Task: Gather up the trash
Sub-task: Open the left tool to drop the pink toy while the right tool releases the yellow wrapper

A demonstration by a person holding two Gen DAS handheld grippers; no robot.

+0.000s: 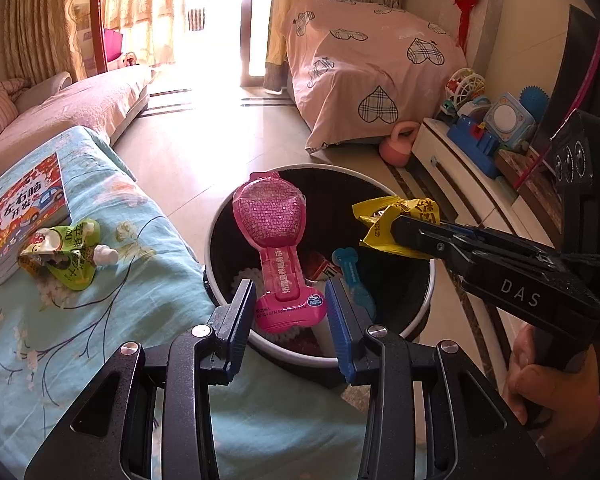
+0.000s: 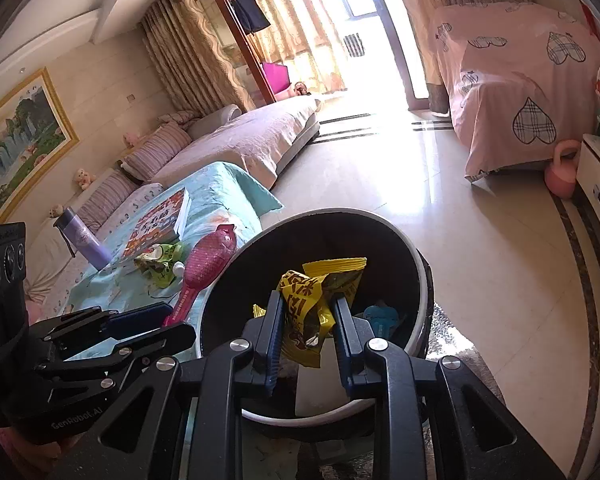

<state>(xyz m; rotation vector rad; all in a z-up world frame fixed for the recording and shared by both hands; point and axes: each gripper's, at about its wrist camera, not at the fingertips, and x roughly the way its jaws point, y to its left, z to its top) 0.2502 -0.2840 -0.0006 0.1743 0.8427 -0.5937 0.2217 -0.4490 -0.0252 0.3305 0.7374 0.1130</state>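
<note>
At my twelve o'clock, sunlight floods through the balcony door (image 1: 220,20) onto the glossy tiled floor (image 1: 220,140). A sofa (image 1: 80,108) sits at ten, a pink-draped bed (image 1: 364,72) at one.

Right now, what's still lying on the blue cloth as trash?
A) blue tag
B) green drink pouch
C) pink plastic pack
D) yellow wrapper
B: the green drink pouch lies on the blue cloth beside the book, in neither gripper.
</note>
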